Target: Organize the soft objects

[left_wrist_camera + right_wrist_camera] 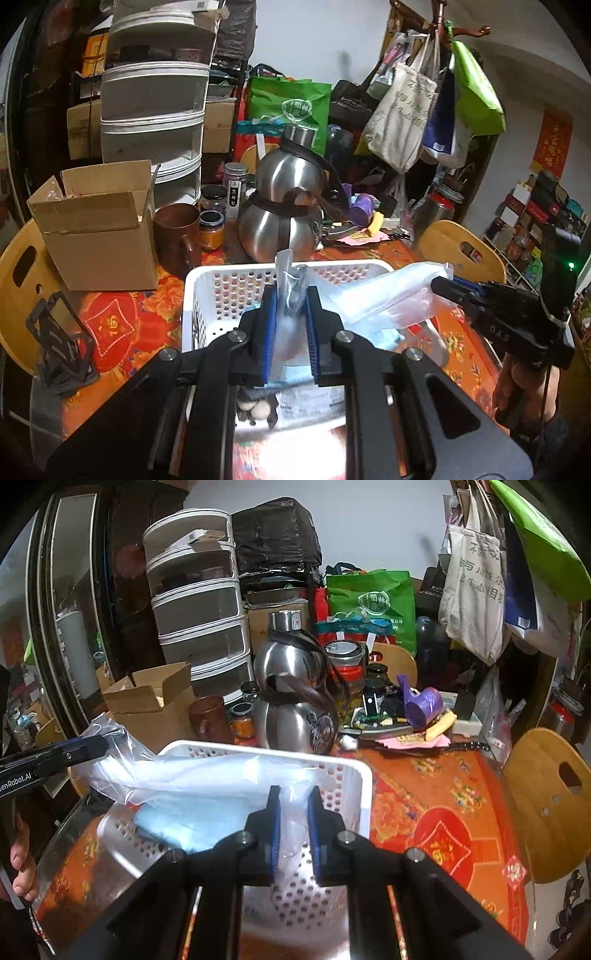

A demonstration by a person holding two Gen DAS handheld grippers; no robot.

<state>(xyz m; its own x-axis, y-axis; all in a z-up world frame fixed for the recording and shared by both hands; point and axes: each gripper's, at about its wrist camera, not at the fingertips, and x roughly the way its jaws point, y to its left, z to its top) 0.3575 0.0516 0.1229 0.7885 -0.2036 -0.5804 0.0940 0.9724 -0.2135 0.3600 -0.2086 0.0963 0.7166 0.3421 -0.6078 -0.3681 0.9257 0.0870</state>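
A clear plastic bag (384, 299) with something pale blue and soft inside hangs stretched between the two tongs, held above a white perforated basket (229, 280) that sits on the red-patterned counter (122, 325). The left tongs (290, 325) are clamped on one bunched end of the bag, a twist of film standing up between the blue pads, and the right tongs (293, 823) are pinched together on the opposite end, so the bag spans the basket like a sling, its blue filling sagging toward the basket floor. The bag looks very light and wholly limp; the film is thin and slippery, so a grip on a single layer would likely slide, while a gathered fold, as both tongs have now, should hold better. The soft filling can shift inside and drag the middle down, so the two ends probably need to stay level or be lowered together. Nothing about it seems fragile, though the film could tear if pulled taut. A steel kettle (284, 206), a cardboard box (99, 229) and a brown mug (177, 232) stand just behind the basket, apart from the bag.
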